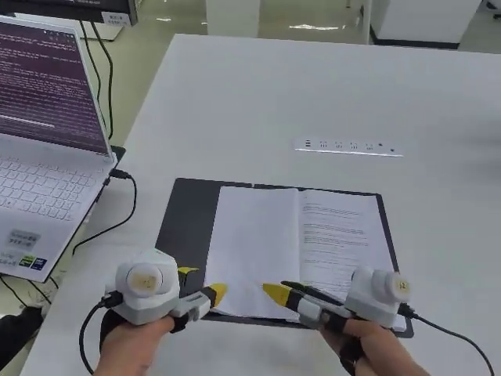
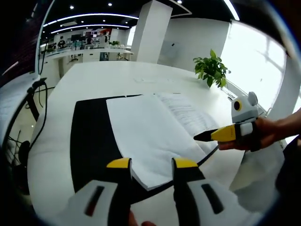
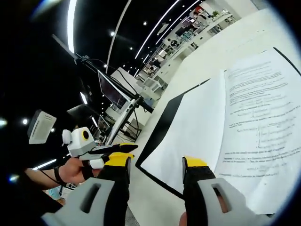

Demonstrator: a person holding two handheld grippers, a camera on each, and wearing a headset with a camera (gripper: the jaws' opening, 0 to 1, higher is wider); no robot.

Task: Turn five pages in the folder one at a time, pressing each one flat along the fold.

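Surface: white table (image 1: 313,86) | Left: open white laptop (image 1: 43,149), purple screen showing lines of text, black cable (image 1: 117,219) curling from its right side | Far middle: white power strip (image 1: 348,147) lying flat | Background: leafy green plant (image 2: 212,69), white pillar (image 2: 150,30)

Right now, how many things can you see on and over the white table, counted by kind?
Grippers: 2 (left gripper, right gripper)
Folder: 1
Laptop: 1
Power strip: 1
Total: 5
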